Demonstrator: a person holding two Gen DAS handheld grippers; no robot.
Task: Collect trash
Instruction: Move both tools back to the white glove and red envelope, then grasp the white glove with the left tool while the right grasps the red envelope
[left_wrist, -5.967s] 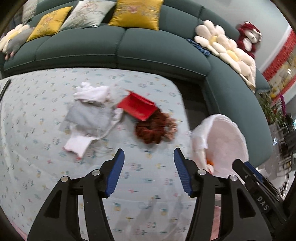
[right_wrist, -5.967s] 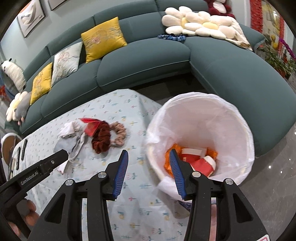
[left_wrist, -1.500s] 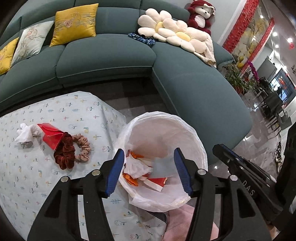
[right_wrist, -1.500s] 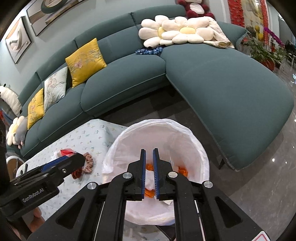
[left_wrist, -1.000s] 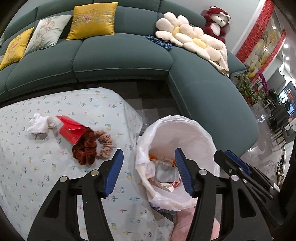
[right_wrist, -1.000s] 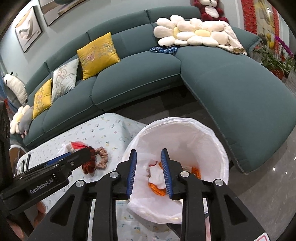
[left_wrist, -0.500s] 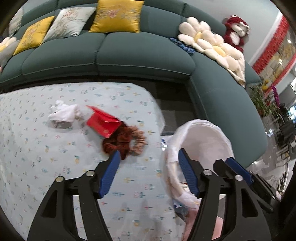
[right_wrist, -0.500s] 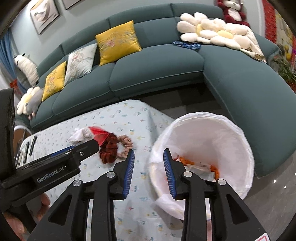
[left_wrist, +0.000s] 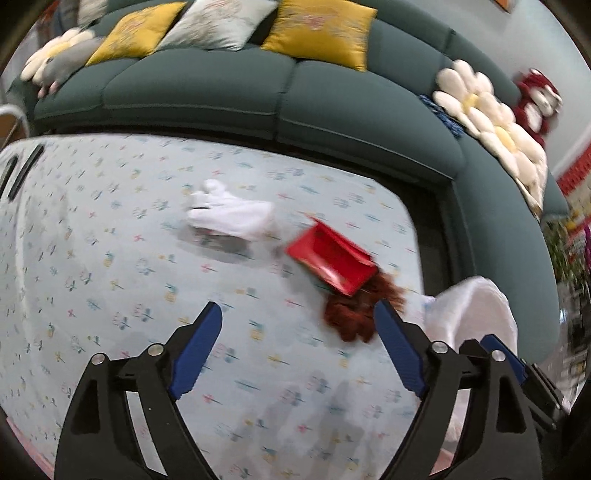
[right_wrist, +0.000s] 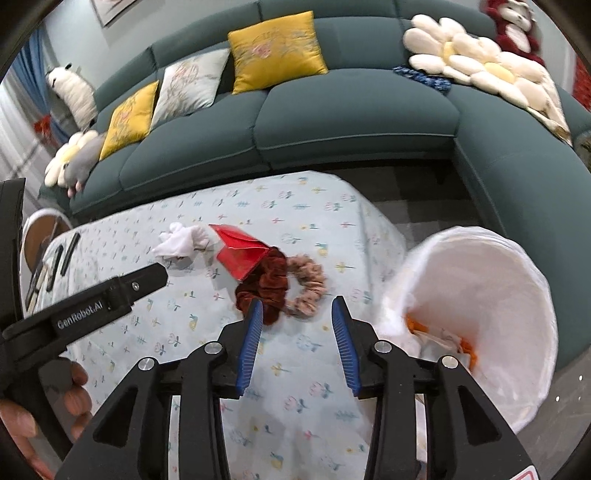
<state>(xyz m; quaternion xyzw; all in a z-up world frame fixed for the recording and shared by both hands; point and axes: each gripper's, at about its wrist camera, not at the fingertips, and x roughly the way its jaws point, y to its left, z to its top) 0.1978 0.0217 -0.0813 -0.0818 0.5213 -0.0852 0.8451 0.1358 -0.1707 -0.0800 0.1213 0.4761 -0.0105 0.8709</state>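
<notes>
A crumpled white tissue (left_wrist: 231, 214) (right_wrist: 181, 238) and a red paper packet (left_wrist: 330, 258) (right_wrist: 242, 253) lie on the flowered tablecloth (left_wrist: 110, 258). A dark red scrunchie (left_wrist: 351, 314) (right_wrist: 264, 290) and a pink scrunchie (right_wrist: 306, 286) lie beside the packet. My left gripper (left_wrist: 297, 347) is open and empty above the cloth, short of the tissue. My right gripper (right_wrist: 297, 332) is open and empty, just short of the scrunchies. The white-lined trash bin (right_wrist: 476, 317) (left_wrist: 476, 314) stands right of the table with orange and white trash inside.
A teal corner sofa (right_wrist: 351, 122) with yellow and white cushions (right_wrist: 275, 50) runs behind the table. A flower-shaped cushion (right_wrist: 480, 70) and a red plush toy (right_wrist: 515, 22) lie on it. Dark remotes (right_wrist: 55, 264) lie at the table's left end.
Both grippers have swung left from over the bin to over the table. The right gripper has opened from shut. The grey and white trash once beside the packet is now in the bin.
</notes>
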